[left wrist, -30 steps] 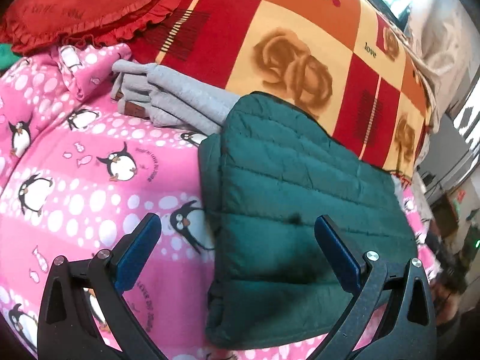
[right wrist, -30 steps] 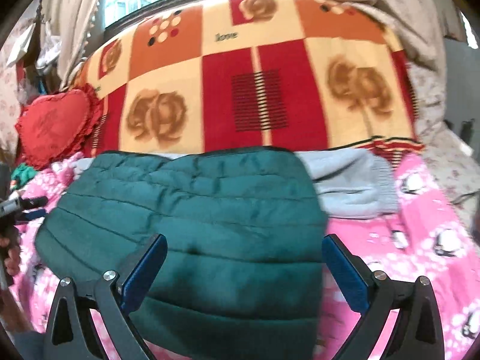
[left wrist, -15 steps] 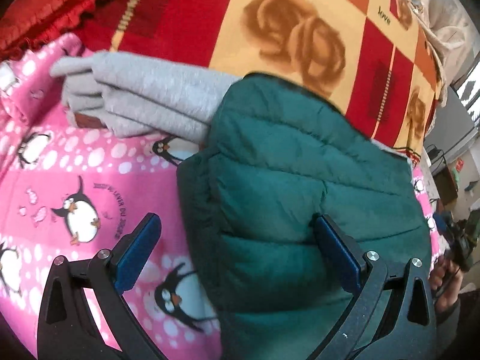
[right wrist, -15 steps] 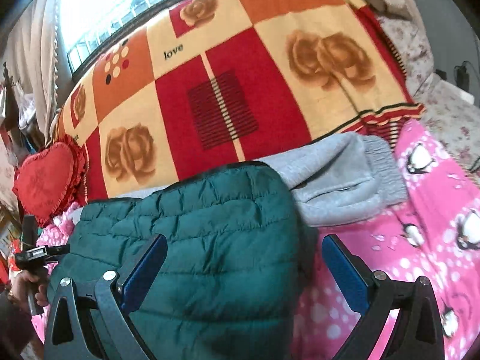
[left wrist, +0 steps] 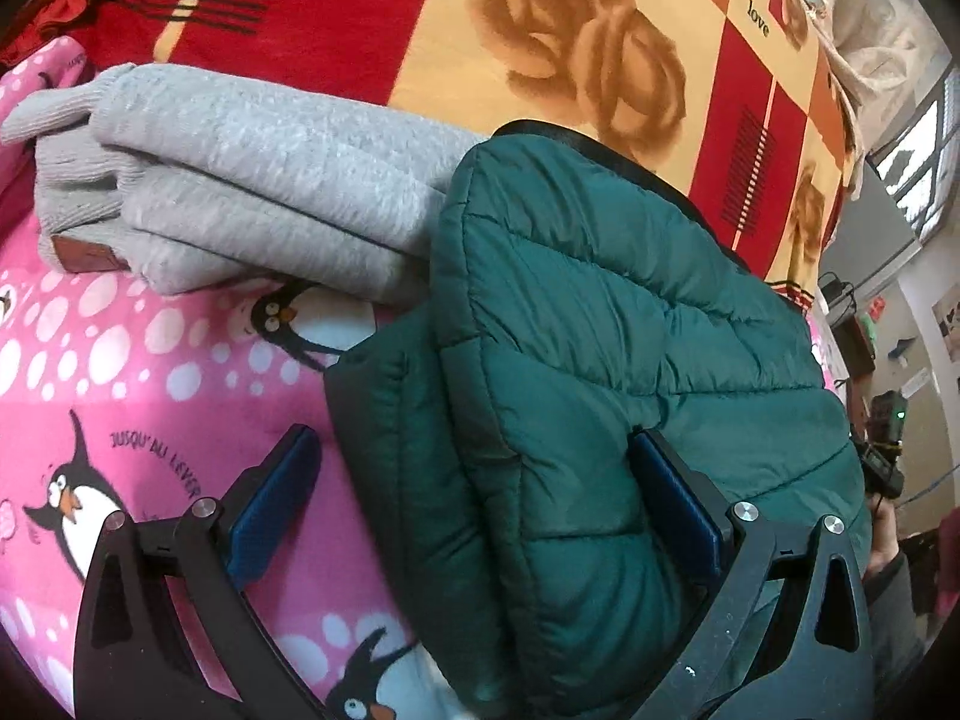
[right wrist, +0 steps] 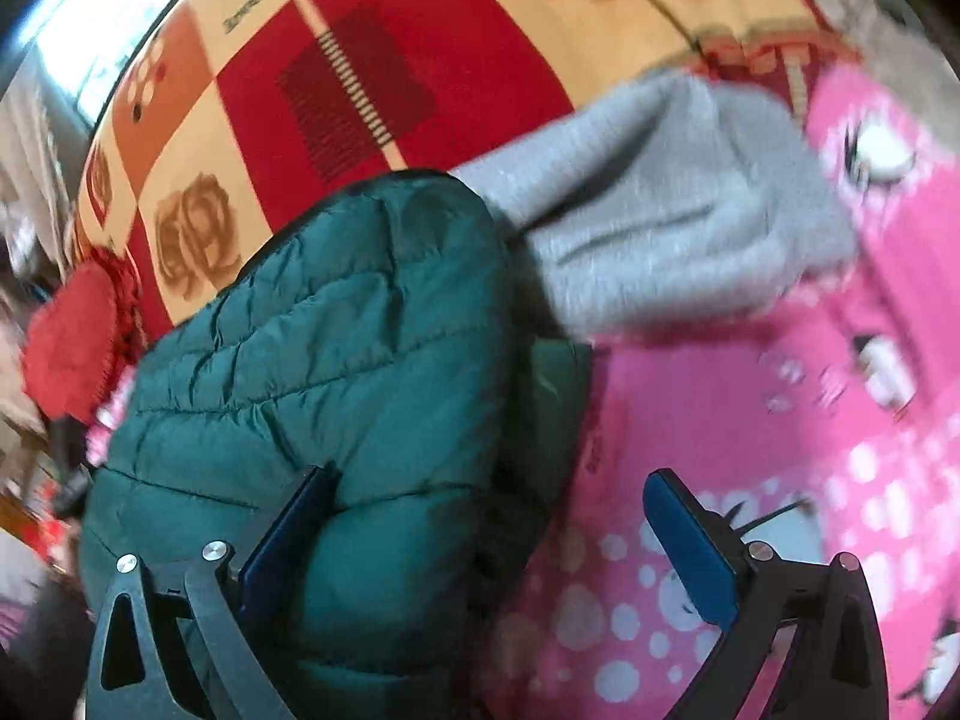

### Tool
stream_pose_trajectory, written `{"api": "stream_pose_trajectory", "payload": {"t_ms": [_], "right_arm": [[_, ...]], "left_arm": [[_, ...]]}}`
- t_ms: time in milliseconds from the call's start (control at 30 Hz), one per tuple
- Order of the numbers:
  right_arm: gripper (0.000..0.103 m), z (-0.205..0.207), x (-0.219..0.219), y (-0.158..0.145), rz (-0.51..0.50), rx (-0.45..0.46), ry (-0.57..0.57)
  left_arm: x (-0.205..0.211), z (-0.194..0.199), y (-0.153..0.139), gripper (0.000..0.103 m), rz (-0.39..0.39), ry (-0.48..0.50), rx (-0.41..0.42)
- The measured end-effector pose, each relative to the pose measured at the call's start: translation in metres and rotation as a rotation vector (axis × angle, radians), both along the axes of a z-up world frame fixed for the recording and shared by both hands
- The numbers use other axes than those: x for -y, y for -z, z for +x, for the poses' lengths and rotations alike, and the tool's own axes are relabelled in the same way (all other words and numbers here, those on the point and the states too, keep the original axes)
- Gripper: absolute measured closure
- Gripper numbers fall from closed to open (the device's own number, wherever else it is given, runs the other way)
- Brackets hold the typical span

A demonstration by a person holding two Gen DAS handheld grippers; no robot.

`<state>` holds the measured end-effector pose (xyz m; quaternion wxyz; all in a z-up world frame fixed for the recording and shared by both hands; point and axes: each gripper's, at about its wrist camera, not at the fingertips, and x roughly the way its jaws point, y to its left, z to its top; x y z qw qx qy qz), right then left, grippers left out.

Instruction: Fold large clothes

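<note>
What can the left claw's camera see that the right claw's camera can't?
Only the left view shows the brown patch on the folded grey clothes, the penguin with writing beside it, and a hand holding the other tool at the far right.

Only the right view shows the red heart cushion.

Both show the green jacket folded on the pink blanket, the grey clothes behind it, and the rose blanket. In each view the claw is open, with one pad pressed against the jacket: left claw, right claw.
</note>
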<state>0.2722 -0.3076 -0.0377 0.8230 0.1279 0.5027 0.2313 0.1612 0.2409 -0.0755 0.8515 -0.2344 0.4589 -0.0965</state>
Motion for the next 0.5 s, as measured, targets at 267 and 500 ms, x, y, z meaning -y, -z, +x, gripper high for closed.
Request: {"api": "stream_pose_trajectory", "payload": {"t_ms": [267, 500], "right_arm": [[0.001, 0.014, 0.005, 0.018, 0.236, 0.007, -0.086], [0.050, 0.008, 0.005, 0.006, 0.337, 0.109, -0.149]], "left_arm": [[-0.005, -0.007, -0.001, 0.012, -0.034, -0.009, 0.071], [-0.002, -0.013, -0.002, 0.042, -0.082, 0.013, 0.121]]}}
